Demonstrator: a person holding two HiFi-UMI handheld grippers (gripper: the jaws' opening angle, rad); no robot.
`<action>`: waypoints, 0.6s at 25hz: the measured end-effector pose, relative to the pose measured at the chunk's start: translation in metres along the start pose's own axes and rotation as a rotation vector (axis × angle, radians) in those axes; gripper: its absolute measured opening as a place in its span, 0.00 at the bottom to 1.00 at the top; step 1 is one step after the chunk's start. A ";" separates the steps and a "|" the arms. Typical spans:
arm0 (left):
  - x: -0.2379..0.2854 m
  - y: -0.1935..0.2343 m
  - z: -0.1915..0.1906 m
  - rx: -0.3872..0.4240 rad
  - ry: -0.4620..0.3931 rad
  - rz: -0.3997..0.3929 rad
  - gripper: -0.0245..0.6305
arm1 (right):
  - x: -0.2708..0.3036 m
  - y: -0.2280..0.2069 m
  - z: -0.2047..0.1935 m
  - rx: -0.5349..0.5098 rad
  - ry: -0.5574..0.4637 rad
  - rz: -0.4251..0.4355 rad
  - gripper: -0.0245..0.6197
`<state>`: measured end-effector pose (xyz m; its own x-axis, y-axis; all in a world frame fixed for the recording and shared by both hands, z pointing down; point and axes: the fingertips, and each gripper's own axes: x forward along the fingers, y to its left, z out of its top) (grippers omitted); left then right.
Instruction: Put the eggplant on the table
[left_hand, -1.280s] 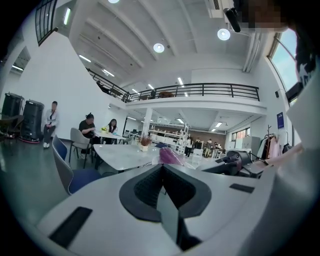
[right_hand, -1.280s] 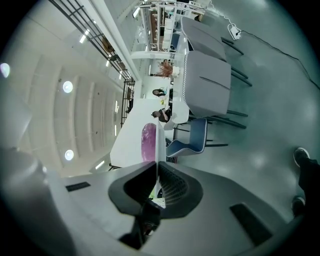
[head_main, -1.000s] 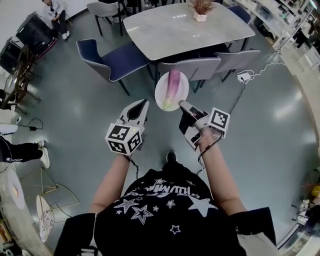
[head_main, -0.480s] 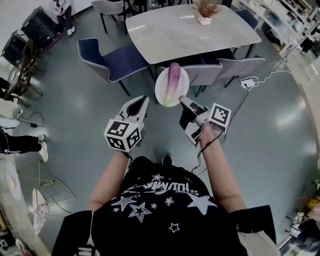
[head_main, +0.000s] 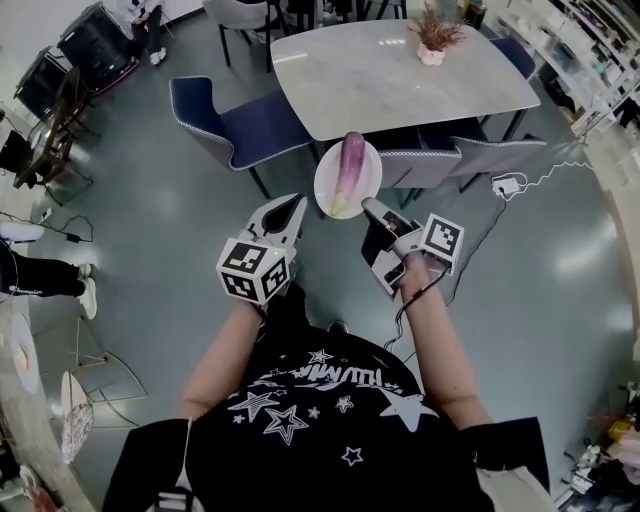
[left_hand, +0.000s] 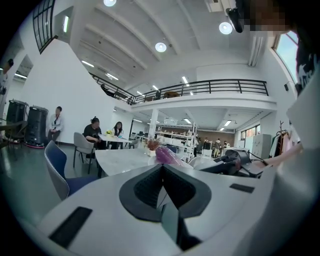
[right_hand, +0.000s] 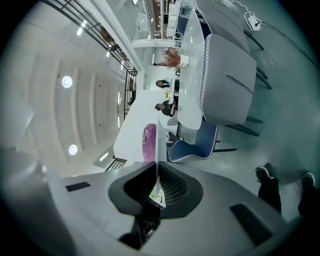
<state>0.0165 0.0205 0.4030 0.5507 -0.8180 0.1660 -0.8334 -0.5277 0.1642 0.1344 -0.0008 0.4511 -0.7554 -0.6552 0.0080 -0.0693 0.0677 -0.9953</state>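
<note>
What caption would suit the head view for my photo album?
Eggplant on a white plate, clamped by the right gripper, held before a grey table.

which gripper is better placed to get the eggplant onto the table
Right. The right gripper is shut on the rim of the plate carrying the eggplant; the left gripper is shut and holds nothing.

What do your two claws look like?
The left claw and right claw are white with dark grey pads. Each carries a cube of black-and-white square markers. A black cable loops off the right one. The shirt is black with white stars.
</note>
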 end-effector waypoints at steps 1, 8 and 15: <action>0.004 0.005 0.002 -0.004 -0.002 -0.007 0.05 | 0.005 0.001 0.003 -0.003 -0.005 0.000 0.07; 0.049 0.044 0.025 0.001 -0.022 -0.054 0.05 | 0.041 0.005 0.038 -0.008 -0.057 -0.004 0.07; 0.104 0.095 0.036 -0.013 0.004 -0.122 0.05 | 0.093 0.000 0.078 0.000 -0.119 -0.027 0.07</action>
<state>-0.0069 -0.1223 0.4008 0.6479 -0.7471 0.1482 -0.7598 -0.6201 0.1955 0.1154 -0.1205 0.4445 -0.6705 -0.7416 0.0238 -0.0888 0.0483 -0.9949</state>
